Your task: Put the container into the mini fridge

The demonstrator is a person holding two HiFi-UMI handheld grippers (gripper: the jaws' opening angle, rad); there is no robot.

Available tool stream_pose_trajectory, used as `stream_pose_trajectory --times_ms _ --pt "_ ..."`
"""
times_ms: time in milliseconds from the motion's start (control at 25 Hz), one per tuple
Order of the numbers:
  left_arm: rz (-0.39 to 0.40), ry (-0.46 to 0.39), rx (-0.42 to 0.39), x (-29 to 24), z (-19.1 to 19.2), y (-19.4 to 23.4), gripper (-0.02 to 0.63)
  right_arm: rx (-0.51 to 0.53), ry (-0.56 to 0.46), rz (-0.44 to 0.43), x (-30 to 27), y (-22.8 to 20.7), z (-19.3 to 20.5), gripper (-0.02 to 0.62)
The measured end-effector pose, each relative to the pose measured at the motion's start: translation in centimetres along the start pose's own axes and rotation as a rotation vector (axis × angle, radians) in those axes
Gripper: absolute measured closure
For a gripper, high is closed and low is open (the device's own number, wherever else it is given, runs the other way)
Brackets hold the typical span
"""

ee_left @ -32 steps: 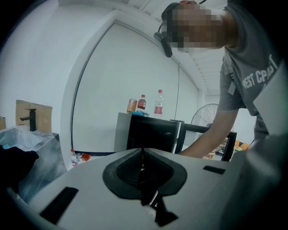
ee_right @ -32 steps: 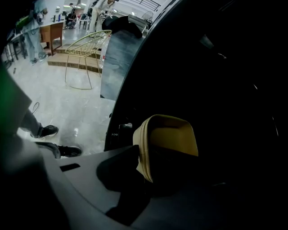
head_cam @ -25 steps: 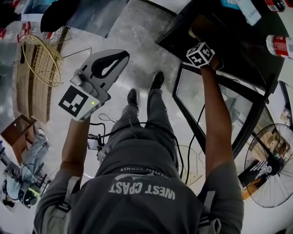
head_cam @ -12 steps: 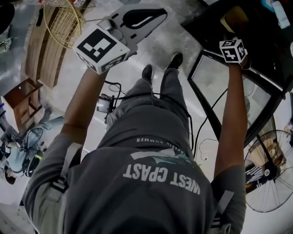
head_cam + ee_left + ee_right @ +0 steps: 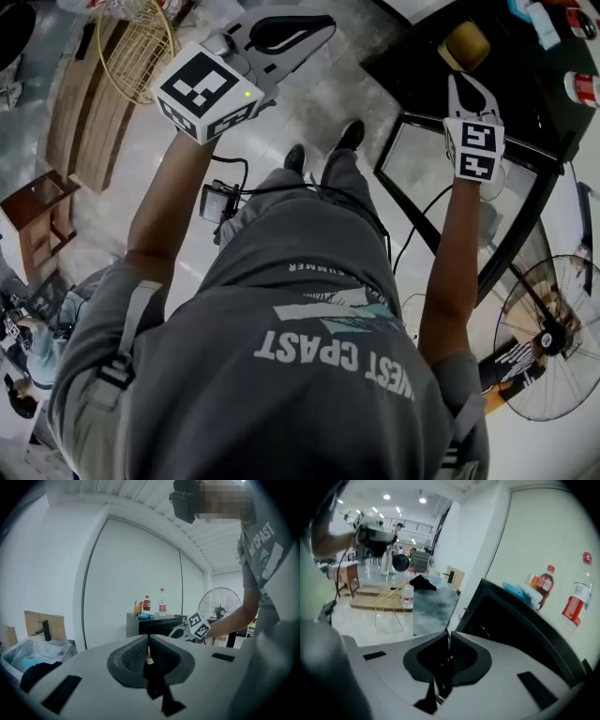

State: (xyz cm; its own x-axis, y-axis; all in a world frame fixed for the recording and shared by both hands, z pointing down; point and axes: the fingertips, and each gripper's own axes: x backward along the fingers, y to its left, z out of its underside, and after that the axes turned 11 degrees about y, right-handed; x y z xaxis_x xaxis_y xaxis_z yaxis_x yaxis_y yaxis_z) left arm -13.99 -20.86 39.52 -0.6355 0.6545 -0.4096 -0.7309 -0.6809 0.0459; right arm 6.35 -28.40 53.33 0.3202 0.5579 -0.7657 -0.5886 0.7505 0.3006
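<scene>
The container (image 5: 466, 44), a tan square box, sits inside the black mini fridge (image 5: 525, 103) at the top right of the head view. My right gripper (image 5: 457, 82) hangs just in front of it, a short gap away, pointing at it. Its jaws are closing and have nothing between them; in the right gripper view they (image 5: 448, 634) meet in front of the dark fridge opening (image 5: 506, 616). My left gripper (image 5: 323, 21) is raised at the upper left, far from the fridge, with its jaws (image 5: 148, 637) together and empty.
The fridge's glass door (image 5: 441, 187) stands open below my right gripper. Bottles (image 5: 546, 585) stand on the fridge top. A floor fan (image 5: 553, 337) is at the lower right. A wire basket (image 5: 131, 47) and wooden pallets (image 5: 75, 122) lie at the left.
My right gripper has let go of the container and drawn back out of the fridge, then brought its jaws together. My left gripper has lifted higher and further forward.
</scene>
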Motion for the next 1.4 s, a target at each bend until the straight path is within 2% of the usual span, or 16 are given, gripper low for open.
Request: stream_pose_trajectory --times_ms 160,480,960,1400 --pt "0.001 -0.034 -0.026 2.2 -1.4 -0.6 0.580 -0.069 -0.118 -0.021 6.3 1.4 -3.7 0.555" --pt "0.005 -0.086 -0.061 6.0 -4.0 -3.1 0.580 -0.129 -0.323 -0.045 18.3 3.6 -9.1 0.561" --pt "0.075 -0.163 -0.151 8.1 -8.1 -8.6 0.580 -0.206 -0.579 -0.111 31.8 8.2 -12.9 0.568" --pt "0.108 -0.165 -0.178 9.1 -8.5 -11.7 0.580 -0.216 -0.600 -0.101 34.4 9.6 -11.8 0.568"
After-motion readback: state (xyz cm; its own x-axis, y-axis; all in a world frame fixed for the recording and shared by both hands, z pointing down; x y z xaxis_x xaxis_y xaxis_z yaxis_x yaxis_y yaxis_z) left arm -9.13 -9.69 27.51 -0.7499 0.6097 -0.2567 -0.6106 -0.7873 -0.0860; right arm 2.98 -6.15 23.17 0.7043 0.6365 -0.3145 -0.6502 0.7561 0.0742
